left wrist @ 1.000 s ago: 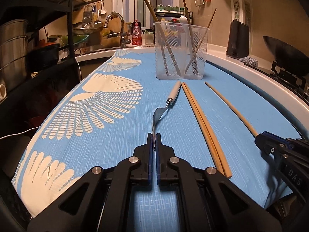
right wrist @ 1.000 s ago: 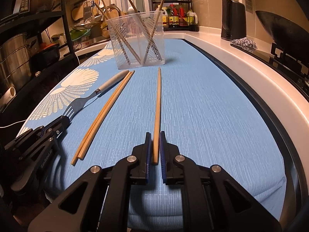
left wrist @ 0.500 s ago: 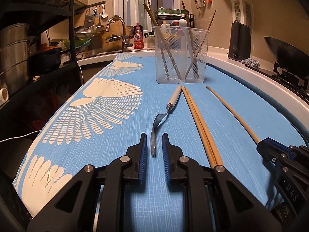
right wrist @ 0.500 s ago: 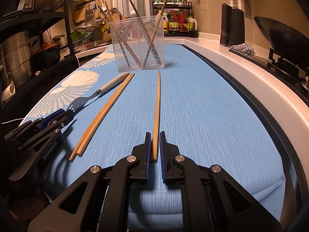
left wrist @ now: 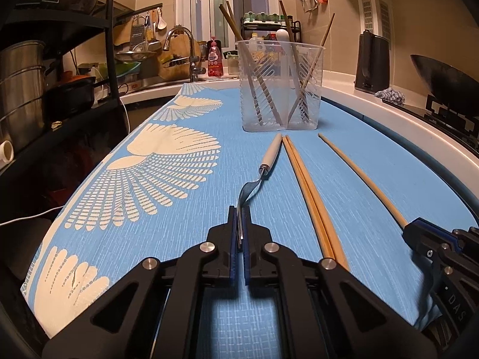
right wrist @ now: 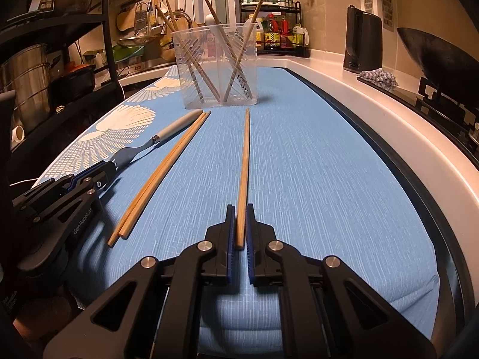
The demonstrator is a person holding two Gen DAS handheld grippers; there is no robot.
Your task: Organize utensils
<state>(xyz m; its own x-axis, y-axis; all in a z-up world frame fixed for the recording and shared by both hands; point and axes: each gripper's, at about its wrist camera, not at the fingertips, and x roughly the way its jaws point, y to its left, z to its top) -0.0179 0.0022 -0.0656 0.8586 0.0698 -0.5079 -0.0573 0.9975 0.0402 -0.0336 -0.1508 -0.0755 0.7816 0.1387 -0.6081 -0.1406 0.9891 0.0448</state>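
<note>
Two grippers are closed on utensils lying on the blue cloth: the left gripper, whose jaws have just been closing, is clamped on the tines of the fork, and the right gripper is clamped on the near end of a single chopstick. Both are gripped low at the tips, probably so they can be lifted and dropped into the clear cup beyond, where other chopsticks are already stood. Between the two, a chopstick pair is left lying; the way to the cup is otherwise unobstructed
</note>
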